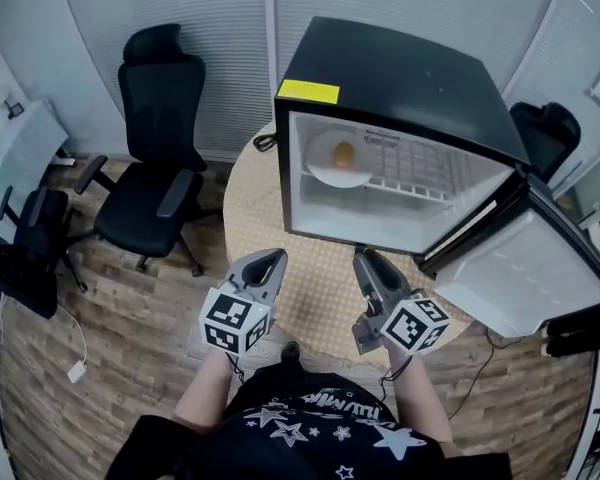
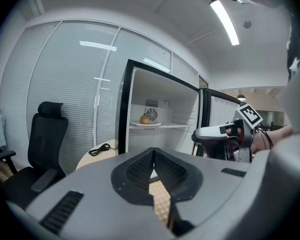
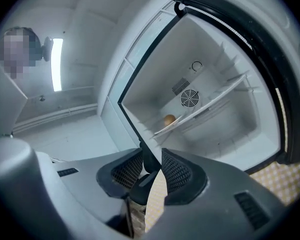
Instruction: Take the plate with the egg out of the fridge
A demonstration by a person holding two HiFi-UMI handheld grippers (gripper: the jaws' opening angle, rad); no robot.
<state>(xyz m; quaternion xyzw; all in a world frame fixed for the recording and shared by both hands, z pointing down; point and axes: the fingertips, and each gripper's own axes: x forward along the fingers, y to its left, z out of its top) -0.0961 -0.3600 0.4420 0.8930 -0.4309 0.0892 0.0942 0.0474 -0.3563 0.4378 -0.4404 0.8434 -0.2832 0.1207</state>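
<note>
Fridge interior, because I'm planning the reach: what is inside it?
A white plate carrying an egg sits on the wire shelf, left side. A fan grille is at the back. The plate hides the shelf beneath it.

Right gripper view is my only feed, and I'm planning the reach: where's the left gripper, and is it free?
Observer: Left gripper hovers over the round table, short of the open fridge, jaws together, nothing in them.
Operator: Where does the egg sit on the plate?
Observer: Head view shows the egg near the white plate's middle.
Operator: Anything loose on the table?
Observer: A black cable lies left of the fridge.
</note>
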